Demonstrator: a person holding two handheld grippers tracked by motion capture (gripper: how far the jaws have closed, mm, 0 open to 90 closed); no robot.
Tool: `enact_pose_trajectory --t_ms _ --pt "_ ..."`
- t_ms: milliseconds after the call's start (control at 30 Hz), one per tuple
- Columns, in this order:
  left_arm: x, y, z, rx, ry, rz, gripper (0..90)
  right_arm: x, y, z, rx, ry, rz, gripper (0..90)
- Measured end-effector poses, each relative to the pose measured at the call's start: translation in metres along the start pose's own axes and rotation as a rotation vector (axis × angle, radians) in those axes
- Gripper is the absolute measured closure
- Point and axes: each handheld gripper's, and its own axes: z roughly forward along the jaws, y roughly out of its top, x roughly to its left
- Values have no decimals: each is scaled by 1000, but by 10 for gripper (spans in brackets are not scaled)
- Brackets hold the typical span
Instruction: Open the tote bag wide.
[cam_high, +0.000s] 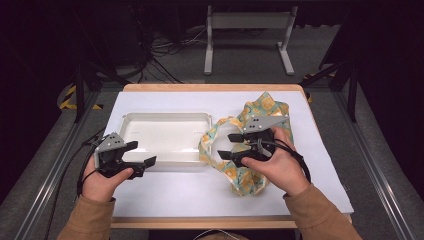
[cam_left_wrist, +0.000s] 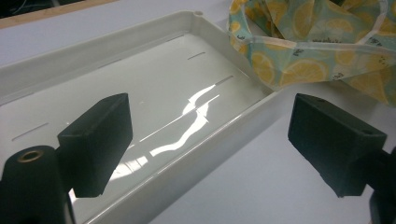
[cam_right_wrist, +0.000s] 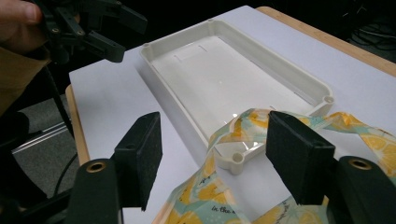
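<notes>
Right tool (cam_right_wrist: 212, 154) jaws apart, nothing clamped, over the lemon-print bag (cam_high: 250, 145) lying beside the white tray (cam_high: 165, 120), one strap draped on the tray's corner. Left tool (cam_high: 137, 160) apart too, empty, at the tray's near rim. Risk: strap snags the corner, drags the tray across the surface (cam_high: 165, 190). Small print on the bag, unreadable.

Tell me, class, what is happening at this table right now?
A person holds a claw in each hand over a white-covered table. The right claw stands open just above a lemon-print cloth bag, whose strap drapes over a corner of the white tray. The left claw hangs open at the tray's near edge, gripping nothing.
</notes>
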Motion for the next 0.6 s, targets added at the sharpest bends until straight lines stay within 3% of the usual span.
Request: enact_pose_trajectory --t_ms 600 --pt "2 -2 3 11 13 -6 143 10 -19 44 81 -61 -26 351"
